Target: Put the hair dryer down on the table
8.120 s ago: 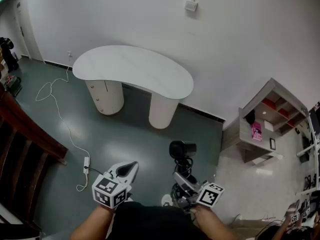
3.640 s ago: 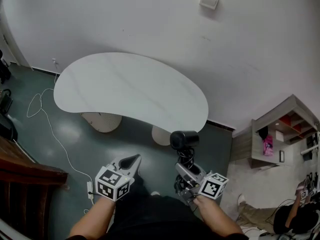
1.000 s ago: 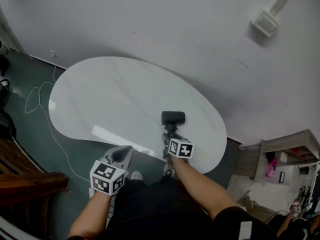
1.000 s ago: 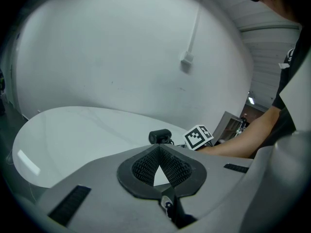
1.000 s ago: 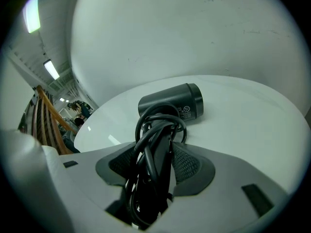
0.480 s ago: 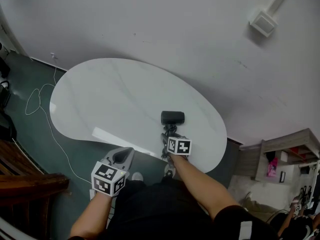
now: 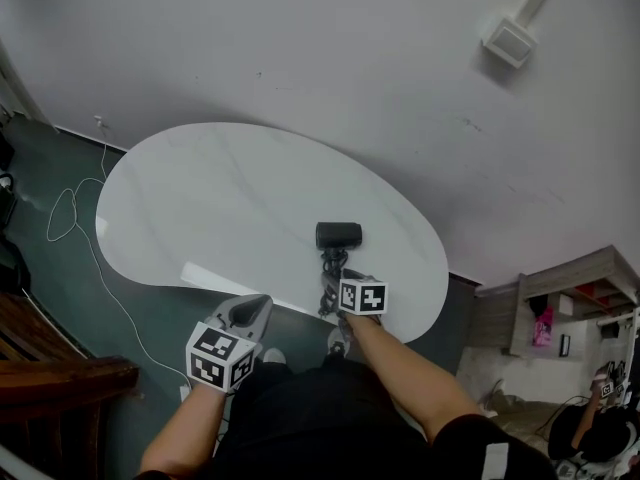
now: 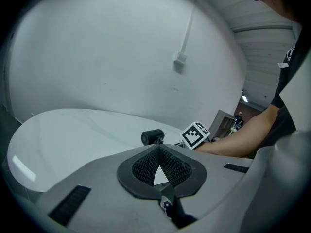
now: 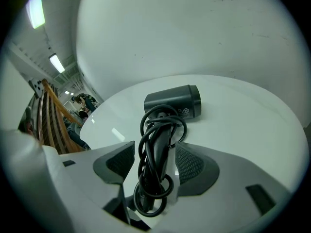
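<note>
The black hair dryer [image 7: 339, 235] lies on the white kidney-shaped table [image 7: 220, 198] near its right end, barrel away from me, its cord coiled round the handle [image 9: 154, 154]. My right gripper [image 7: 335, 286] reaches over the near table edge, and the handle lies between its jaws. Those jaws have just been opening. The left pad [image 9: 118, 160] stands apart from the cord, and the right pad [image 9: 193, 165] is close beside it. My left gripper [image 7: 252, 310] hangs in front of the table over the floor, jaws together and empty [image 8: 160, 152]. From there the dryer [image 8: 152, 136] shows beyond it.
A white cable [image 7: 75, 218] trails over the dark floor left of the table. Dark wooden furniture [image 7: 50, 378] stands at the lower left. A shelf unit [image 7: 575, 288] and a person [image 7: 600, 393] are at the right. The wall runs close behind the table.
Seconds ago the right gripper carried the dryer upright towards the table. Now the dryer rests on the tabletop. Over the last second both grippers have hardly moved.
</note>
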`<move>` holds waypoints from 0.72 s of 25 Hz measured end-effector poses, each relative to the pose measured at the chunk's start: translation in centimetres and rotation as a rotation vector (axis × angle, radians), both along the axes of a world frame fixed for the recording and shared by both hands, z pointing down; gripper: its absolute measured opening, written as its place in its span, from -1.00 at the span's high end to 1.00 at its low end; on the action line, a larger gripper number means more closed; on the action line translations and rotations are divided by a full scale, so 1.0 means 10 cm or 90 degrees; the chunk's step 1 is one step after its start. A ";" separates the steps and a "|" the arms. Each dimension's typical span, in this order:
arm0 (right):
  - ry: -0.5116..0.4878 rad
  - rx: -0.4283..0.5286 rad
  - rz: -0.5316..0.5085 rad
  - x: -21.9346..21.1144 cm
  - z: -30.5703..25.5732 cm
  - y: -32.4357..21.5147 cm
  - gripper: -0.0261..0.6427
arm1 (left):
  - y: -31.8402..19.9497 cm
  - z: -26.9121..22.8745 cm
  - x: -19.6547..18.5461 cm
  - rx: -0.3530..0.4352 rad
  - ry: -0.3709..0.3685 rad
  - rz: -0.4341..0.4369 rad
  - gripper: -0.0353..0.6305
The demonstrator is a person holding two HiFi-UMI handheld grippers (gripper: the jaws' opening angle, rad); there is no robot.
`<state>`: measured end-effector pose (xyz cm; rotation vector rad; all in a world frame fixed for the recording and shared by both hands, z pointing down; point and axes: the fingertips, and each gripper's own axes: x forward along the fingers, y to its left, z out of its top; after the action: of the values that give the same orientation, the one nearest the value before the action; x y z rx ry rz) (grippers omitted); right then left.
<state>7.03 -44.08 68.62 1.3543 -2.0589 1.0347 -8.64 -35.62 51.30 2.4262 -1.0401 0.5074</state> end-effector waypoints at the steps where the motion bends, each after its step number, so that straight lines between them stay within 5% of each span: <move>1: -0.007 0.003 0.002 0.01 -0.04 0.04 0.20 | 0.01 0.00 0.02 0.001 0.001 0.006 0.86; 7: -0.080 0.070 0.026 0.00 -0.50 0.30 0.27 | 0.07 -0.02 0.11 0.008 0.004 0.056 0.86; 13: -0.173 0.202 0.029 -0.12 -1.29 0.64 0.89 | 0.16 -0.07 0.20 0.018 0.006 0.120 0.86; 18: -0.208 0.265 0.000 -0.22 -1.77 0.95 0.90 | 0.22 -0.13 0.26 0.034 0.010 0.151 0.86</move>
<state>4.87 -34.54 50.95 1.4514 -2.6302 0.9059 -6.03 -33.45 50.03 2.6132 -0.7721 0.5432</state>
